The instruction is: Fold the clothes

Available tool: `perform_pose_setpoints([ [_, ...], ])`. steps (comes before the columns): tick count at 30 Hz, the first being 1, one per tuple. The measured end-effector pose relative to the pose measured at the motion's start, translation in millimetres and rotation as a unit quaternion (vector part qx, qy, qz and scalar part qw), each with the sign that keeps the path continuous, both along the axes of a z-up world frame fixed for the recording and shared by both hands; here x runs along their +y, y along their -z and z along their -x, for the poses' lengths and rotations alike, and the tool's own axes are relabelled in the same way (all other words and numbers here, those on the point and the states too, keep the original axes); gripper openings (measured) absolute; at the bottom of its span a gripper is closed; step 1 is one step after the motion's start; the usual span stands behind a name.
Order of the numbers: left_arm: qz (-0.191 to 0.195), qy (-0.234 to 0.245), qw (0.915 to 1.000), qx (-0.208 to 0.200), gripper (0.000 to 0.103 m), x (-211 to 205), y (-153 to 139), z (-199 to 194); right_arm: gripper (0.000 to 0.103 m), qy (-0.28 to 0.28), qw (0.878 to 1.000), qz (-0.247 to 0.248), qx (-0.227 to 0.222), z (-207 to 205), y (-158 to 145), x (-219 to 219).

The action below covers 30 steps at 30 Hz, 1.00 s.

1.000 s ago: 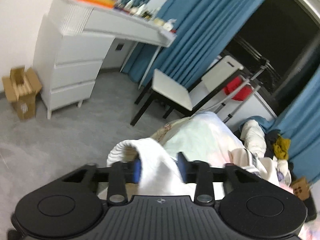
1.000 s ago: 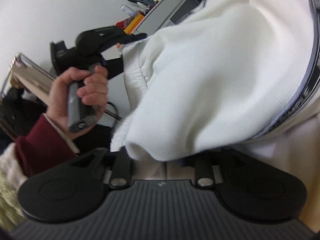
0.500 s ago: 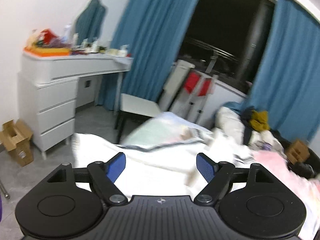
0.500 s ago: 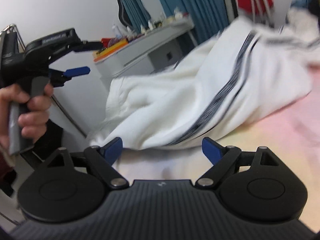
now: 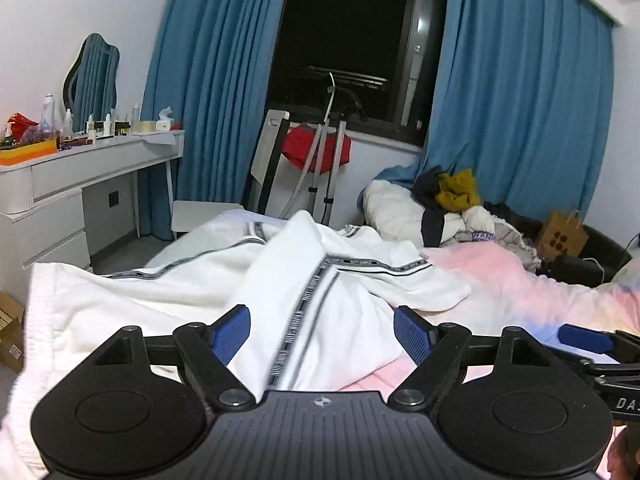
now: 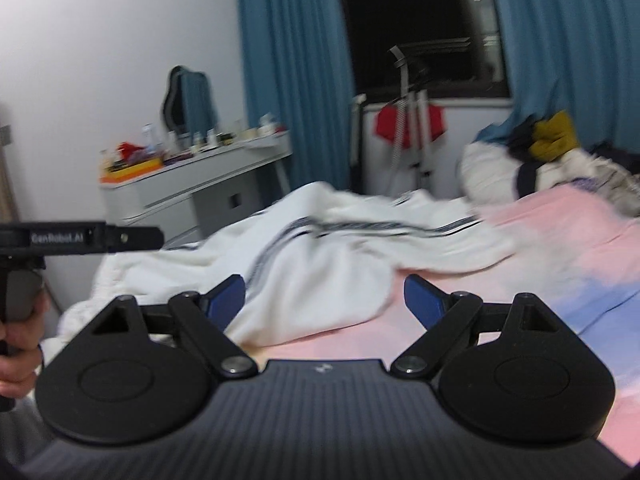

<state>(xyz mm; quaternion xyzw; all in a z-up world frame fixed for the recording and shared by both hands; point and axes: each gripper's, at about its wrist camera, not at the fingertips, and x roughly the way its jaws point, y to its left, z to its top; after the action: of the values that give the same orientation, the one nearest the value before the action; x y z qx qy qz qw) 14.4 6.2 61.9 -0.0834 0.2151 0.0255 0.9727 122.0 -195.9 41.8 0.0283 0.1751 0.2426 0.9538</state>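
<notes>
A white garment with dark striped trim [image 5: 280, 280] lies rumpled on the pink bedspread [image 5: 500, 280]. It also shows in the right wrist view [image 6: 320, 264]. My left gripper [image 5: 322, 330] is open and empty just above the garment's near edge. My right gripper [image 6: 324, 300] is open and empty, over the garment's near right edge and the pink bedspread [image 6: 560, 240]. The left tool and the hand holding it show at the left of the right wrist view [image 6: 24, 276]. A blue fingertip of the right tool [image 5: 584, 338] shows at the right of the left wrist view.
A pile of other clothes [image 5: 444, 204] lies at the far end of the bed. A white dresser with bottles [image 5: 80, 176] stands on the left, a chair [image 5: 260, 176] and a drying rack [image 5: 324, 160] by the blue curtains. A brown paper bag [image 5: 562, 234] sits far right.
Both grippers let go of the white garment and opened. It dropped onto the bed and now lies spread out. Both views have swung level over the bed.
</notes>
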Motion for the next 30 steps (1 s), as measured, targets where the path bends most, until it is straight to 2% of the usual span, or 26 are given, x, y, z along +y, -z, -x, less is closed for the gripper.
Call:
perform_pose_setpoints([
  [2,0.007,0.001,1.0,0.004,0.081,-14.2,3.1,-15.4,0.088,0.018,1.0,-0.014,0.004,-8.6,3.7,-15.5],
  [4,-0.005,0.001,1.0,0.004,0.082,-21.4,7.0,-28.1,0.088,0.032,0.999,-0.032,0.01,-18.0,7.6,-28.6],
  [10,-0.031,0.004,0.9991,0.027,0.082,-29.6,29.8,-50.6,0.088,0.049,0.998,-0.043,0.016,-28.3,19.6,-43.0],
  [15,-0.033,0.005,0.9983,0.048,0.082,-16.9,45.0,-53.2,0.088,0.051,0.997,-0.046,0.02,-29.9,27.5,-43.1],
  [24,-0.034,0.008,0.9982,0.049,0.083,-8.5,44.4,-45.4,0.088,0.053,0.997,-0.045,0.034,-22.1,35.3,-35.9],
  [27,-0.016,0.004,0.9989,0.044,0.083,-4.7,47.5,-46.6,0.088,0.055,0.997,-0.048,0.035,-21.2,34.8,-35.6],
  [29,0.006,0.01,0.9986,0.051,0.083,-0.2,52.6,-59.3,0.088,0.058,0.996,-0.049,0.037,-21.3,35.3,-36.7],
  [30,0.002,0.012,0.9984,0.056,0.082,0.5,54.6,-68.9,0.088,0.064,0.996,-0.051,0.04,-22.6,36.1,-37.9],
])
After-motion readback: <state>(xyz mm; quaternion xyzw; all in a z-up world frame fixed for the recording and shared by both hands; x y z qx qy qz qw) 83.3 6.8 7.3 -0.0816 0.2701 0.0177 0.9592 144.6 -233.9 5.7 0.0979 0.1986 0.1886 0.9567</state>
